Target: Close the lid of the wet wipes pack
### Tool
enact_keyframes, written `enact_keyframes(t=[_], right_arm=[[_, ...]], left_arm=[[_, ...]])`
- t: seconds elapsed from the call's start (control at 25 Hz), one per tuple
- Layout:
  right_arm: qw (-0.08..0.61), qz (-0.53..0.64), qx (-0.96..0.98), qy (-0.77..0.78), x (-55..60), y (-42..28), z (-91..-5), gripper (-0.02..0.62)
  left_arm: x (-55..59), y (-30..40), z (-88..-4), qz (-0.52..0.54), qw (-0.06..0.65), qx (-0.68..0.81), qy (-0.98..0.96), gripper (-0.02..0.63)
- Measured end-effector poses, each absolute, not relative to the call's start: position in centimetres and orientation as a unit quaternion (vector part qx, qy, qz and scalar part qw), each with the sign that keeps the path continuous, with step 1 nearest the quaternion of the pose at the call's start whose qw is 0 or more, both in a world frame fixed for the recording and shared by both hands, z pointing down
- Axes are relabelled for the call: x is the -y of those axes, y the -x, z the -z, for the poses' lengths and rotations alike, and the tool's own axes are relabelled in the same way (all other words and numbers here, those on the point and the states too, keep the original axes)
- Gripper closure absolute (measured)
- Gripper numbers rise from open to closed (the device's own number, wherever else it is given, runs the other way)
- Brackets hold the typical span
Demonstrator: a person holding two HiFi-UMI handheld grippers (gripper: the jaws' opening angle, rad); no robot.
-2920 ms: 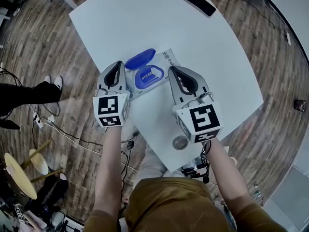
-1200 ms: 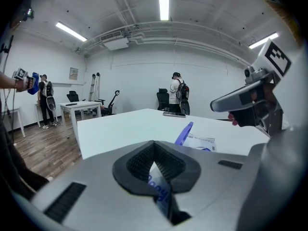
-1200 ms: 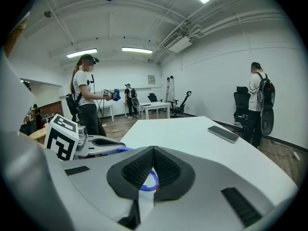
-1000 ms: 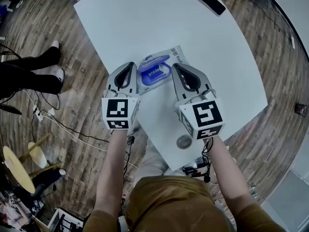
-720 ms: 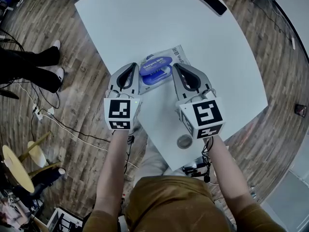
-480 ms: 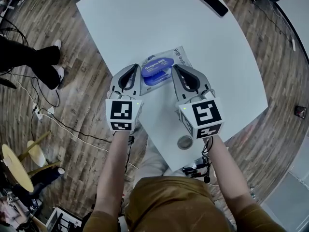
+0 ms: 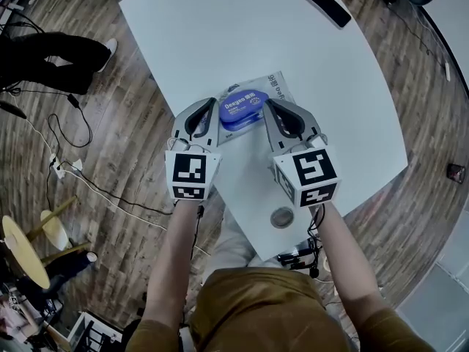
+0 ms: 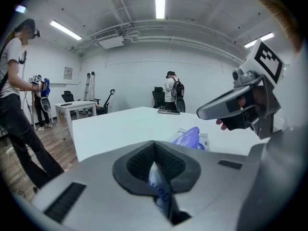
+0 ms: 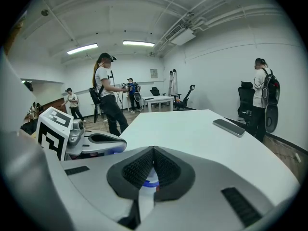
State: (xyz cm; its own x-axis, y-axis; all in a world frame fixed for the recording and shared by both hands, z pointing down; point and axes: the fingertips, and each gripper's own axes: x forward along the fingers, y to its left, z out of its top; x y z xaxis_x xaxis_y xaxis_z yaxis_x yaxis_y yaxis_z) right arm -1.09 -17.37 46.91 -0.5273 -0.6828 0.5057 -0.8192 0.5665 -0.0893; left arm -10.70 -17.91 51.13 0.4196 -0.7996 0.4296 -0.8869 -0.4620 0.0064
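The wet wipes pack (image 7: 272, 87) lies on the white table (image 7: 220, 28), between my two grippers. Its blue lid (image 7: 242, 109) is folded down over the pack, label side up. In the left gripper view the blue lid (image 8: 189, 137) shows past the jaws, slightly raised. My left gripper (image 7: 207, 104) is shut, its tip against the lid's left side. On the pack's right side, my right gripper (image 7: 272, 103) is also shut. Through the slit of each shut gripper, left gripper (image 8: 154, 146) and right gripper (image 9: 153, 150), a bit of blue and white pack shows.
A black phone (image 7: 325, 4) lies at the table's far end. A small grey round disc (image 7: 281, 217) sits near the table's front edge. A person's legs (image 7: 51, 50) and cables (image 7: 80, 174) are on the wooden floor at the left. Other people stand around the room.
The blue lid, open and laid flat to the left earlier, has swung over and down onto the pack. My left gripper followed it rightward. The right gripper barely moved.
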Motion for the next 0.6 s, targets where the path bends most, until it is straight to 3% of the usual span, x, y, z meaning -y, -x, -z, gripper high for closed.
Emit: enact_keyframes(t=[0.6], right_arm=[[0.229,-0.164,0.862,-0.422,17.2,1.5,-48.3,0.592]], left_arm=[[17.6,10.2,-51.2,-0.193,0.111,0.498,-0.838,0.601]])
